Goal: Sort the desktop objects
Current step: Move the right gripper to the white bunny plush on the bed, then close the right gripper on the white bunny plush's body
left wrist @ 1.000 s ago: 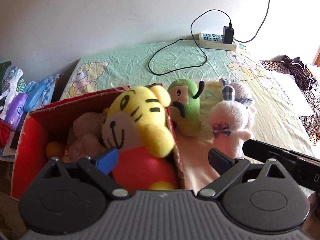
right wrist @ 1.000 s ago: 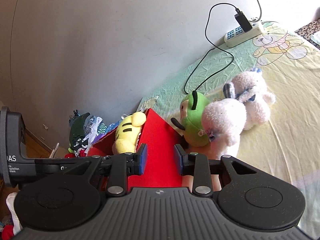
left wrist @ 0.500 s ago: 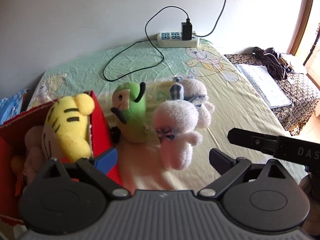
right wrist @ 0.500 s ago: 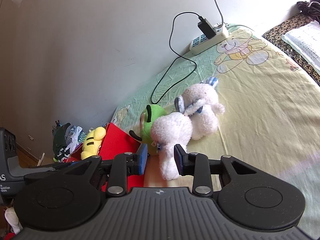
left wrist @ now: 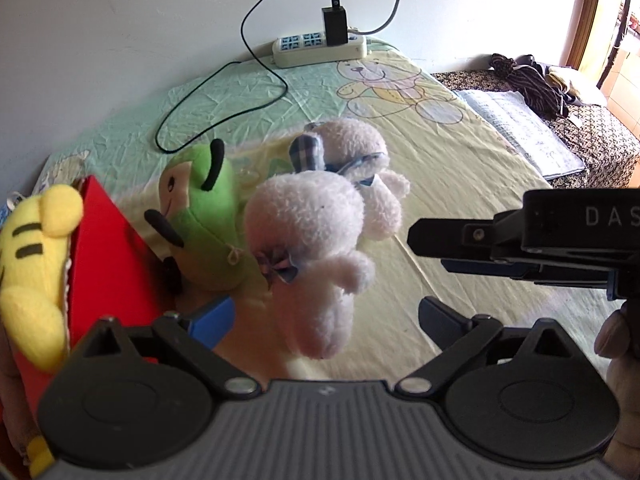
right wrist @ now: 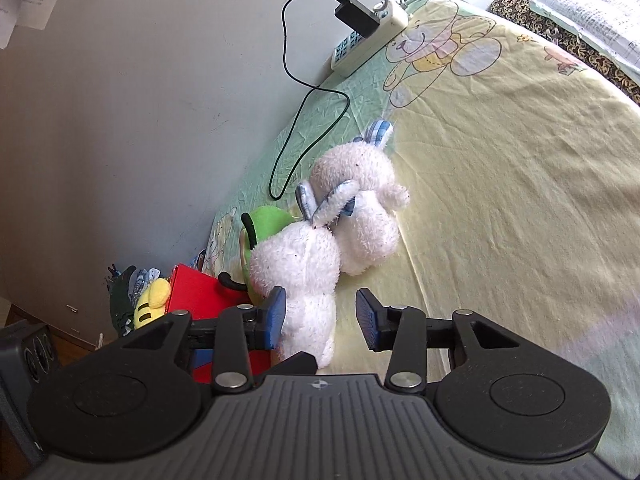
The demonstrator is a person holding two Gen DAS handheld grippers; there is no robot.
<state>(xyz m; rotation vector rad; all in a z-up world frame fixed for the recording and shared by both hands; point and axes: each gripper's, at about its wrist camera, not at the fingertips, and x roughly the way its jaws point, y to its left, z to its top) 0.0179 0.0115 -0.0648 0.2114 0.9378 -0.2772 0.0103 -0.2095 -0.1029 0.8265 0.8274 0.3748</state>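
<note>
**Both grippers spread wide near the white plush toys on the bed**

The bedsheet [left wrist: 460, 152], pale yellow and green with cartoon bears, fills the space ahead of both sets of fingers. Left of the left gripper's [left wrist: 326, 318] fingers stands the red box [left wrist: 108, 264], with a yellow tiger plush [left wrist: 34, 264] leaning over its wall. Ahead of those fingers and slightly left sits the green plush [left wrist: 200, 216], touching the box's side.

The nearer white plush [left wrist: 312, 248], with a small plaid bow, lies straight ahead between the left gripper's released fingers, which are spread apart and grip nothing. Behind it and touching it is the second white plush [left wrist: 360, 160], with plaid ears.

The right gripper [right wrist: 320, 316] is likewise released and empty; its left finger is just beside, perhaps touching, the nearer white plush, whose lower body lies within the gap.

Far ahead, by the wall, lies a power strip [left wrist: 320, 46] with a black charger [left wrist: 334, 26] plugged in, its black cable [left wrist: 224, 80] looping across the sheet.
</note>
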